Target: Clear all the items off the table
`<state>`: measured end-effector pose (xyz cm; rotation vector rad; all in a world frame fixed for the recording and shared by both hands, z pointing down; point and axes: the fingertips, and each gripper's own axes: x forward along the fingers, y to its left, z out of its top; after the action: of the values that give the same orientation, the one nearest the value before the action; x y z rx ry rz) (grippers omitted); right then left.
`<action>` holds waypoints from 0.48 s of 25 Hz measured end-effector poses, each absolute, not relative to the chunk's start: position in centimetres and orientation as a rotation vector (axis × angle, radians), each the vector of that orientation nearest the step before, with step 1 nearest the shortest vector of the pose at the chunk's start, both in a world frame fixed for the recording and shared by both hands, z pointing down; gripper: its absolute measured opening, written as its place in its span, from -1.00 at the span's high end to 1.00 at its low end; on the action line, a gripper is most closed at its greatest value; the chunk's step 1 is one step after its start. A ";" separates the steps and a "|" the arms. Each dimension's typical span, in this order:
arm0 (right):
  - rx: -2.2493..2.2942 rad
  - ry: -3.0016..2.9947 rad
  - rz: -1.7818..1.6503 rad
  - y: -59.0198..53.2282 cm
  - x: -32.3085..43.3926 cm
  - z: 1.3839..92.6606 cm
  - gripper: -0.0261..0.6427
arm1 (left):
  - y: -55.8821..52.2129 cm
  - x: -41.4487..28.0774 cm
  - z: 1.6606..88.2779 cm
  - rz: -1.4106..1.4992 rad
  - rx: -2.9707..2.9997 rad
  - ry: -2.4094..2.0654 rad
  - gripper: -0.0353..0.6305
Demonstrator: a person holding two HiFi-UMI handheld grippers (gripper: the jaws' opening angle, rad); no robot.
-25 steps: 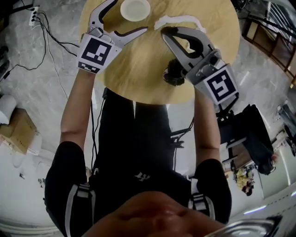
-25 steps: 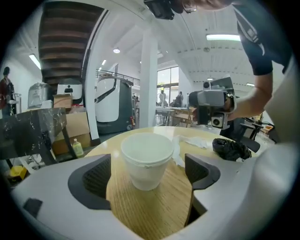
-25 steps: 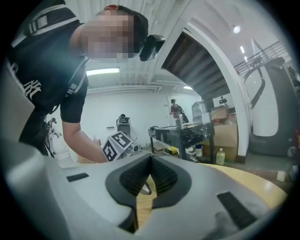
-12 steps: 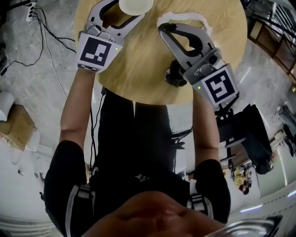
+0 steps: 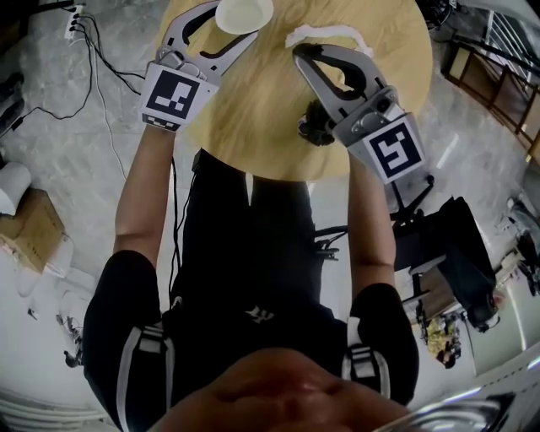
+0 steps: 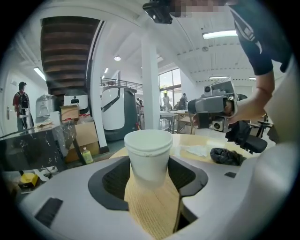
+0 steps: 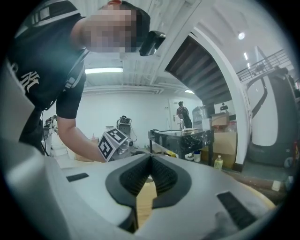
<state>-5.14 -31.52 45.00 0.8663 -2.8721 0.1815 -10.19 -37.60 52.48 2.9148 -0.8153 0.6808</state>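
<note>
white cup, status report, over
Left gripper jaws just closing onto white cup. Right gripper shut, empty. Black cloth and tissue left on table.

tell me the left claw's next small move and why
Probably lift the white cup off the table: the left claw has just been closing, the cup stands between its pads and they look pressed to its sides.

Cables [image 5: 91,52] are trailing across the grey floor [image 5: 59,152], a cardboard box [image 5: 34,236] is sitting nearby, and 1 green bottle [image 6: 86,155] is standing beside brown cartons [image 6: 84,135].
</note>
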 end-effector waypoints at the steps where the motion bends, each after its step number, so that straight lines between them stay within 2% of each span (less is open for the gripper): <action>1: 0.875 -2.870 0.177 -31.5 -5.1 43.9 0.91 | -37.2 -10.4 51.4 0.676 2.907 -0.811 0.10; 6: 0.884 -2.921 0.079 -32.5 -5.3 36.5 0.91 | -36.0 -11.9 44.8 0.676 2.891 -0.795 0.10; 12: 0.916 -2.984 -0.028 -36.5 -9.4 29.2 0.91 | -38.9 -15.6 37.8 0.662 2.902 -0.778 0.10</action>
<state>-9.41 -36.49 29.18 0.9156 -2.9842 -0.0275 -15.56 -38.87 37.75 2.9021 -0.7782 0.6619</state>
